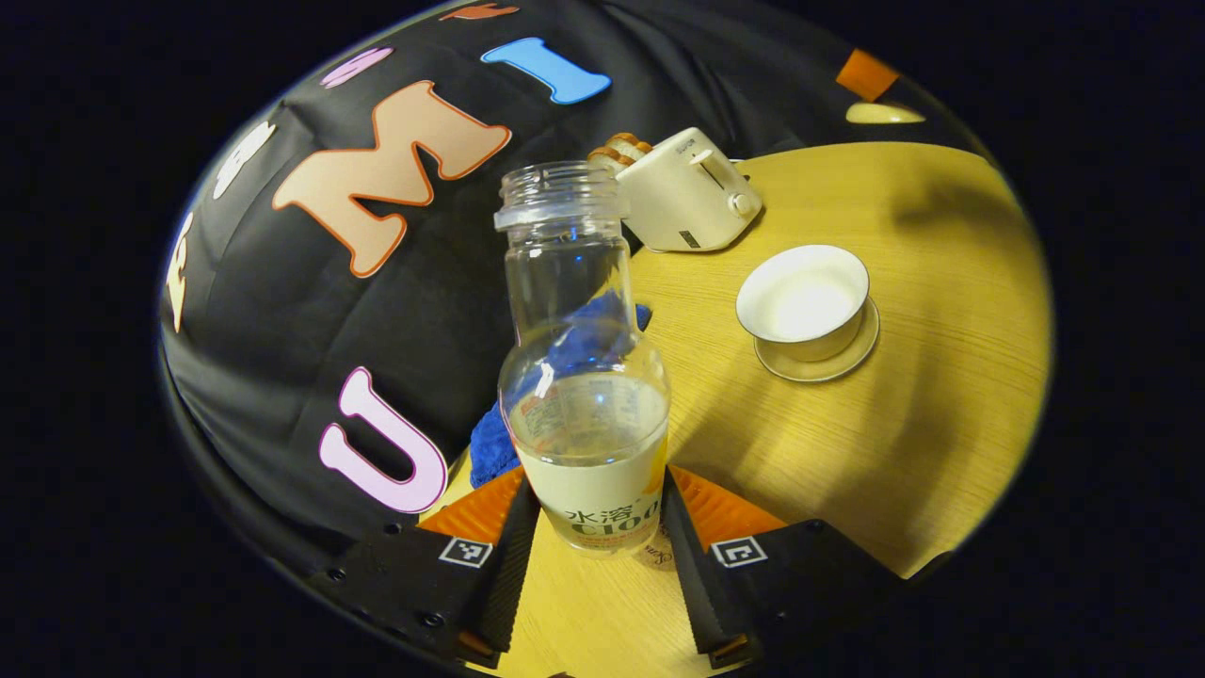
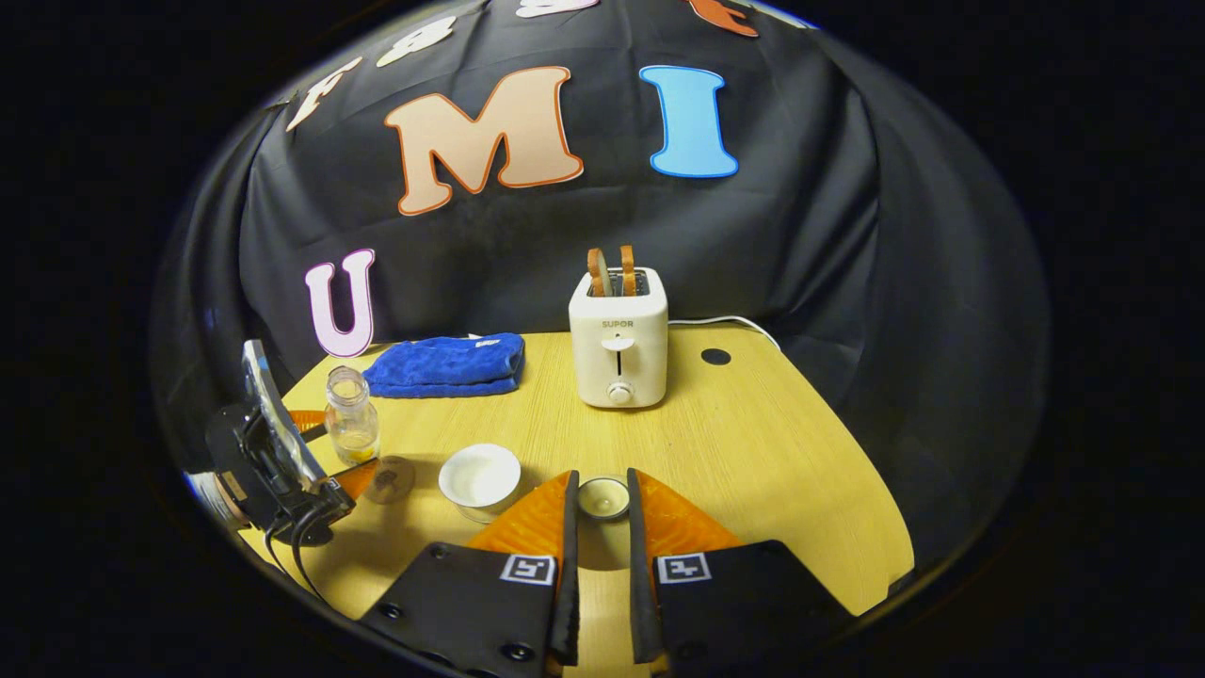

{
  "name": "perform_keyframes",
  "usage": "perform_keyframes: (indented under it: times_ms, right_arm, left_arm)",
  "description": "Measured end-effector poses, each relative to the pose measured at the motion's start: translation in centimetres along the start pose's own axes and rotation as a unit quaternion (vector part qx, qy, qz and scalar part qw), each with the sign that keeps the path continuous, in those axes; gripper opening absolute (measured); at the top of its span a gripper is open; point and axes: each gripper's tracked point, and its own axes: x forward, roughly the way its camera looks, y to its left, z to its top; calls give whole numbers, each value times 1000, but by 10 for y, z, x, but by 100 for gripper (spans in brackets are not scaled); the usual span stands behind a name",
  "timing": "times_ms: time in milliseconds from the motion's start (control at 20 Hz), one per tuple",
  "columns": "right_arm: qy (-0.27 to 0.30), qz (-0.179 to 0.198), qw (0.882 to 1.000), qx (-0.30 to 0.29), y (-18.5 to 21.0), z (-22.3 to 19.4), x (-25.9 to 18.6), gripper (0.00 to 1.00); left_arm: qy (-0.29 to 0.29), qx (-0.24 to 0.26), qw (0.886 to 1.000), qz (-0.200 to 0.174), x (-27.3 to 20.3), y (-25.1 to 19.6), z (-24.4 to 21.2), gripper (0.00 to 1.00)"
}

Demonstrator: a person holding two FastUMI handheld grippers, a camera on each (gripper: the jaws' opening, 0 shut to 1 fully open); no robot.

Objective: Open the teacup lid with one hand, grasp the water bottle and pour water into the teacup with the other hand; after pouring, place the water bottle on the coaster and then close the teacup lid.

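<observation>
So the left gripper (image 1: pixel 600 527) has its jaws clamped on the water bottle (image 1: pixel 584 377), uncapped and lifted a bit above the table (image 1: pixel 941 395). The teacup (image 1: pixel 803 301) sits open on its saucer, right of the bottle. The right gripper (image 2: pixel 601 499) has its jaws pinched on the teacup lid (image 2: pixel 602 497). The coaster (image 2: pixel 390 478) lies between bottle and cup.

A light wooden tabletop (image 2: pixel 753 443) with a rounded edge stands against a draped black cloth wall (image 2: pixel 810 245). A white toaster (image 2: pixel 618 348) holding two slices of toast sits near the back, its white cord (image 2: pixel 730 322) trailing behind. A folded blue towel (image 2: pixel 445 365) lies beside it. Warm light falls on the wood, darkness beyond.
</observation>
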Motion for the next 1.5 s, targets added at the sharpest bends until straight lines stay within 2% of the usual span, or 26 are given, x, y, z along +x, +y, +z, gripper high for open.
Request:
perform_keyframes:
  times_ms: [350,700,1000,1300,1500]
  right_arm:
    - [-8,-5,1000,10,-28,2,-1,25]
    - [-8,-4,1000,14,-42,-6,-3,25]
    - [-3,8,1000,15,-41,-15,-2,25]
    - [-2,14,1000,22,-44,-18,1,25]
    - [-1,20,999,26,-46,-21,2,25]
  left_arm:
    - [27,76,997,9,8,2,2,69]
    - [46,161,986,-2,17,0,1,69]
    - [77,255,964,-11,26,4,-1,69]
    - [122,308,943,-39,29,-3,-12,69]
    - [136,352,925,-48,30,-2,-11,69]
